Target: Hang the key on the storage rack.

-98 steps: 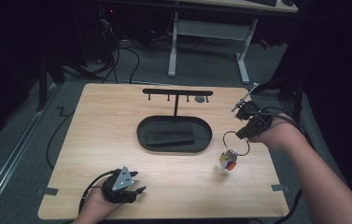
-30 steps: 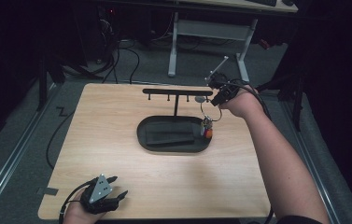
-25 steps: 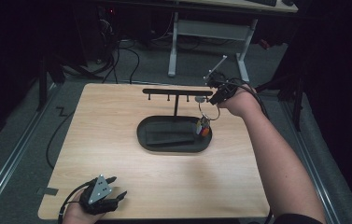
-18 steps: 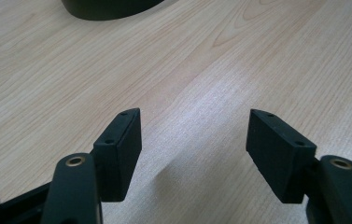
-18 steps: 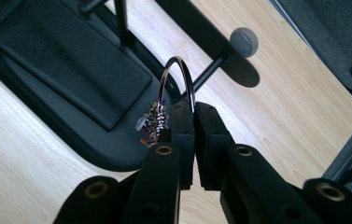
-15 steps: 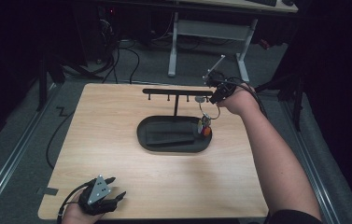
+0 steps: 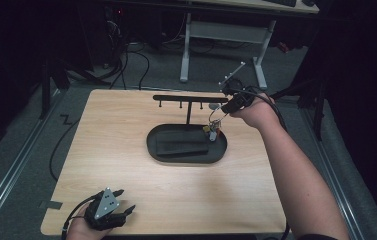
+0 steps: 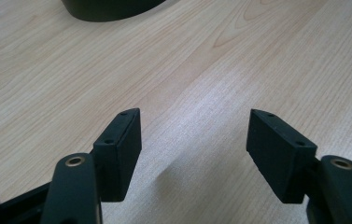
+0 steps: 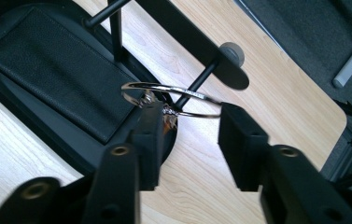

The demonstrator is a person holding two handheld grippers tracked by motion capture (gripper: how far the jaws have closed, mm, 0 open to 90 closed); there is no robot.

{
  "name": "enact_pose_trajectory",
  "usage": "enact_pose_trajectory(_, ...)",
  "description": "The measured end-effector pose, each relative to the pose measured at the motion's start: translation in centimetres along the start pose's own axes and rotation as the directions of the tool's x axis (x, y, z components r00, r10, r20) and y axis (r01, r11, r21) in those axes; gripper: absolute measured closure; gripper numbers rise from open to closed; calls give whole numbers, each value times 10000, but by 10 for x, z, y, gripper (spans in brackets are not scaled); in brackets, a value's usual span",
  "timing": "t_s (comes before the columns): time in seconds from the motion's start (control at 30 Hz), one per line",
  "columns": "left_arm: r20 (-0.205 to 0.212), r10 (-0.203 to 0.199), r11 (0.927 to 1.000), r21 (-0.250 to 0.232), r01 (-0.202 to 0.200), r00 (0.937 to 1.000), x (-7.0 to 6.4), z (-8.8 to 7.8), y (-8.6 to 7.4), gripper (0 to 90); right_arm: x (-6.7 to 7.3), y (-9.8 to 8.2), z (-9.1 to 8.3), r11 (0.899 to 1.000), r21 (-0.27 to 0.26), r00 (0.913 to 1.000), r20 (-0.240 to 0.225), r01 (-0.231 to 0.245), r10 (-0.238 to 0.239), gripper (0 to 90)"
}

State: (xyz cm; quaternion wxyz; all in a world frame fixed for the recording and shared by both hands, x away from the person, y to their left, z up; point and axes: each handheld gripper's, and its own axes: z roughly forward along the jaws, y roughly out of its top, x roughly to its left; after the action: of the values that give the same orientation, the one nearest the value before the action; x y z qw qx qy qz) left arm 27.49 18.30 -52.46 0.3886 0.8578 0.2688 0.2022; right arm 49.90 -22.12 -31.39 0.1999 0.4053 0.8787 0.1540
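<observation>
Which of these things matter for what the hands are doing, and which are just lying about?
In use:
key ring with its charm
hook rack
black oval tray
right gripper, jaws just opening

Just around:
left gripper, idle
floor cables
white desk frame

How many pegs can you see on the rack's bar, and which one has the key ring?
4 pegs under the bar: three bare ones at left, middle and right; the key ring hangs on the end peg. More may be hidden.
</observation>
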Motion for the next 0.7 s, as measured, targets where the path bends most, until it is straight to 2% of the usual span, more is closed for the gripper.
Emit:
enact_pose_trajectory(0.07, 46, -58, 10000, 13, 58, 10000, 0, 1, 1, 356, 1, -5, 0, 9999, -43, 9999, -24, -127, 127, 531)
enact_pose_trajectory(0.1, 61, -79, 10000, 9, 79, 10000, 0, 1, 1, 352, 3, -11, -1, 9995, -262, 9998, -145, -173, 169, 496)
enact_pose_trajectory(0.17, 64, -76, 10000, -4, 77, 10000, 0, 2, 1, 351, 5, -15, -1, 9989, -367, 9993, -217, -301, 293, 485)
enact_pose_trajectory(0.3, 119, -140, 9999, 16, 140, 9998, 0, 3, 4, 342, 9, -25, -2, 9961, -802, 9990, -289, -368, 346, 408)
enact_pose_trajectory(0.37, 47, -253, 9996, -103, 253, 9997, 1, 5, 5, 334, 11, -32, -2, 9919, -1190, 9986, -309, -454, 420, 371)
enact_pose_trajectory(0.5, 44, -464, 9987, -206, 465, 9989, 3, 6, 6, 322, 16, -43, -1, 9832, -1762, 9980, -480, -481, 402, 362)
enact_pose_trajectory(0.63, -11, -556, 9983, -188, 556, 9985, 4, 7, 5, 303, 19, -55, 5, 9770, -2031, 9960, -734, -645, 505, 346)
enact_pose_trajectory(0.7, -96, -661, 9974, -310, 658, 9978, 5, 7, 5, 278, 24, -64, 9, 9711, -2289, 9963, -680, -677, 534, 349)
